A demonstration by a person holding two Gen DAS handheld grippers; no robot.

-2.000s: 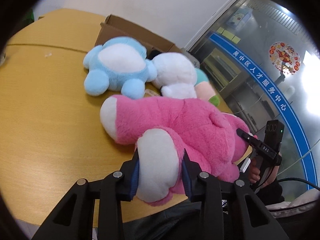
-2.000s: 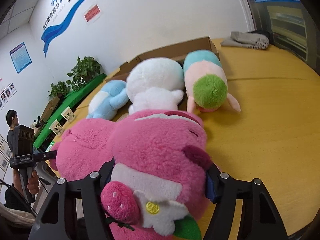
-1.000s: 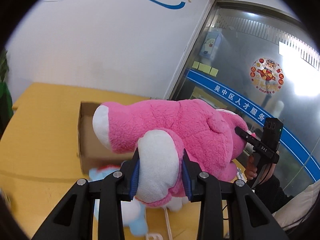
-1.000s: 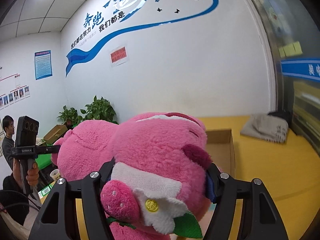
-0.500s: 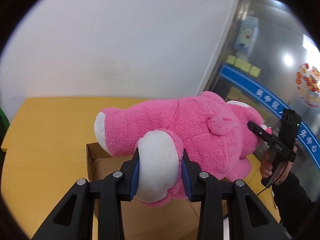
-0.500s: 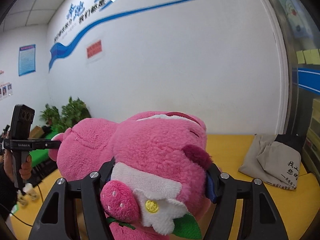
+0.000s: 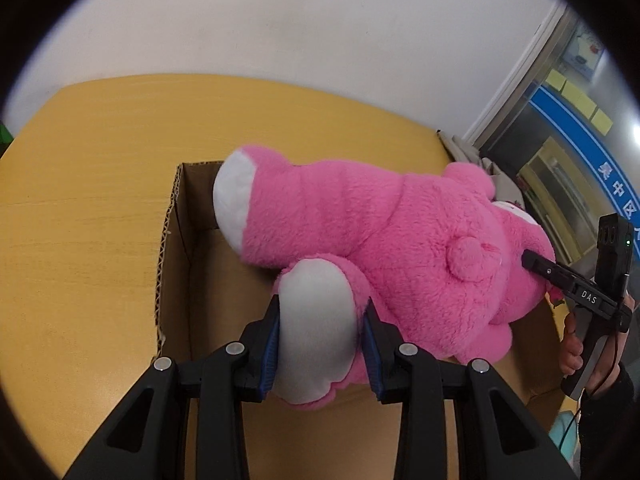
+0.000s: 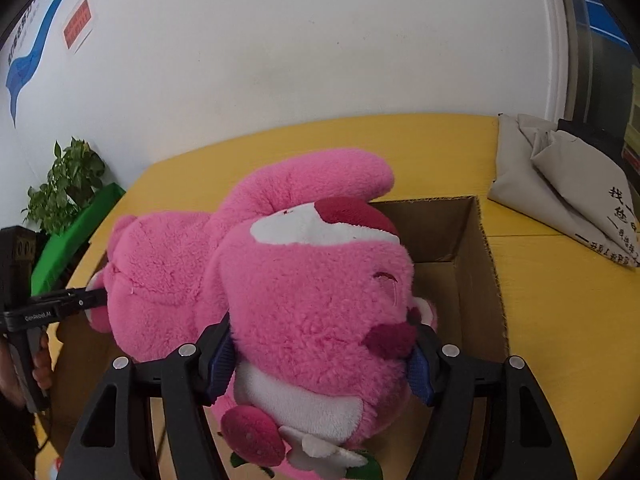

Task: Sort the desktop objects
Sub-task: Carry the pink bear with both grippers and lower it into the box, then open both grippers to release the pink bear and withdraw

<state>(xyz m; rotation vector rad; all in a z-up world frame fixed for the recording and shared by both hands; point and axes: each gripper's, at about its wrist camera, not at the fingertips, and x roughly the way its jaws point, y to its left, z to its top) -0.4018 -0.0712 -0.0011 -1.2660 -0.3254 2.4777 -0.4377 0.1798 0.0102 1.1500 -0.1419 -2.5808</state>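
Observation:
A big pink plush bear (image 7: 400,236) hangs over an open cardboard box (image 7: 172,240) on the yellow table. My left gripper (image 7: 322,344) is shut on its white-soled foot. My right gripper (image 8: 320,356) is shut on the bear's head (image 8: 320,280), just above the strawberry at its neck. In the left wrist view the right gripper (image 7: 540,266) shows at the far end of the bear, a hand on its grip. The box (image 8: 464,240) lies under the head in the right wrist view, its bottom bare where it shows.
A folded beige cloth bag (image 8: 568,184) lies on the yellow table (image 8: 560,320) right of the box. A potted plant (image 8: 64,184) and a green strip stand at the far left. A white wall runs behind the table; a glass door (image 7: 580,148) is to the right.
Both grippers carried the pink bear forward and down, from above the other plush toys to over the box. The cameras tilted down, so the box's inside is in view.

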